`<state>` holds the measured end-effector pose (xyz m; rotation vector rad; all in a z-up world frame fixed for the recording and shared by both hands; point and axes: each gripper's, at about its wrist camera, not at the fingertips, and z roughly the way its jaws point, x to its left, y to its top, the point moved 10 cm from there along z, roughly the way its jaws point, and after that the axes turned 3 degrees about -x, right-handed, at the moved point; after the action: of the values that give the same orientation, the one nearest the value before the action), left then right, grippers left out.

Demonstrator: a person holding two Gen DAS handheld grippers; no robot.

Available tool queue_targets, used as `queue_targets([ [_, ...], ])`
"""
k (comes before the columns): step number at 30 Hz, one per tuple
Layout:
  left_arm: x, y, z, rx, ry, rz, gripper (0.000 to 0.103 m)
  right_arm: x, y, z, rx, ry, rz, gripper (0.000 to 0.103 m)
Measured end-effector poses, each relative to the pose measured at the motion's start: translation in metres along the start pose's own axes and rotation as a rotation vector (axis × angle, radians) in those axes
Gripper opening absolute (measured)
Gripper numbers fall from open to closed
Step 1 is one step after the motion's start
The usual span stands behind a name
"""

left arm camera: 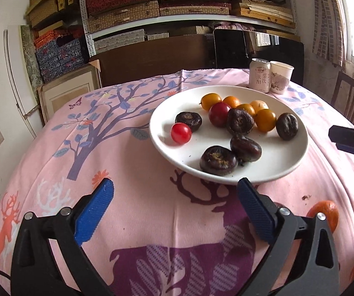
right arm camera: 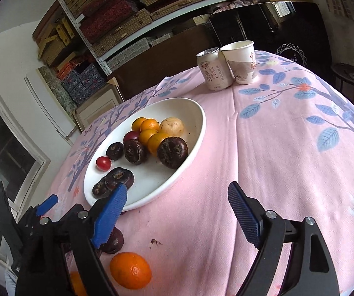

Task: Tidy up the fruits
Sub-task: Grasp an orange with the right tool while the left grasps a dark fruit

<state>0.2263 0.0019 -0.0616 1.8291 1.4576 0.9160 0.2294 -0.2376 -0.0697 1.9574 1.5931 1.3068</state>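
Note:
A white plate (left arm camera: 285, 170) sits on the pink tablecloth and holds several dark water chestnuts (left arm camera: 218, 160), small orange fruits (left arm camera: 265, 120) and red cherry tomatoes (left arm camera: 181, 133). The plate also shows in the right wrist view (right arm camera: 152, 187). My left gripper (left arm camera: 175, 188) is open and empty, just short of the plate's near rim. My right gripper (right arm camera: 177, 196) is open and empty beside the plate's near right edge. An orange (right arm camera: 130, 270) and a dark water chestnut (right arm camera: 114, 243) lie on the cloth near my right gripper. The orange also shows in the left wrist view (left arm camera: 325, 213).
A drink can (right arm camera: 212, 70) and a paper cup (right arm camera: 242, 61) stand together at the table's far side. Shelves of boxes (left arm camera: 152, 5) fill the wall behind. A wooden chair (left arm camera: 352, 103) stands at the right. A second orange (right arm camera: 77, 283) lies partly hidden under my right gripper.

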Motion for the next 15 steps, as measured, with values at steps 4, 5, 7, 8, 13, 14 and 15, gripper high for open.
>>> queue_targets([
  [4, 0.008, -0.008, -0.015, -0.012, 0.002, -0.038, 0.098, -0.003, -0.01, -0.013, 0.0, 0.006, 0.02, 0.088],
  [5, 0.012, -0.011, -0.019, -0.012, 0.006, -0.051, 0.098, -0.004, -0.015, -0.017, 0.003, 0.007, 0.017, 0.088],
  [7, 0.018, -0.015, -0.023, -0.012, 0.016, -0.077, 0.098, -0.001, -0.023, -0.021, 0.01, 0.004, -0.004, 0.089],
  [8, 0.021, -0.017, -0.025, -0.009, 0.021, -0.09, 0.098, 0.001, -0.027, -0.023, 0.014, 0.0, -0.023, 0.089],
  [13, 0.034, -0.029, -0.026, 0.026, 0.038, -0.14, 0.098, 0.018, -0.046, -0.031, 0.019, -0.021, -0.148, 0.09],
  [14, 0.036, -0.031, -0.024, 0.04, 0.041, -0.148, 0.098, 0.022, -0.049, -0.032, 0.02, -0.023, -0.169, 0.09],
  [15, 0.037, -0.034, -0.022, 0.055, 0.043, -0.156, 0.098, 0.025, -0.051, -0.033, 0.021, -0.023, -0.184, 0.09],
])
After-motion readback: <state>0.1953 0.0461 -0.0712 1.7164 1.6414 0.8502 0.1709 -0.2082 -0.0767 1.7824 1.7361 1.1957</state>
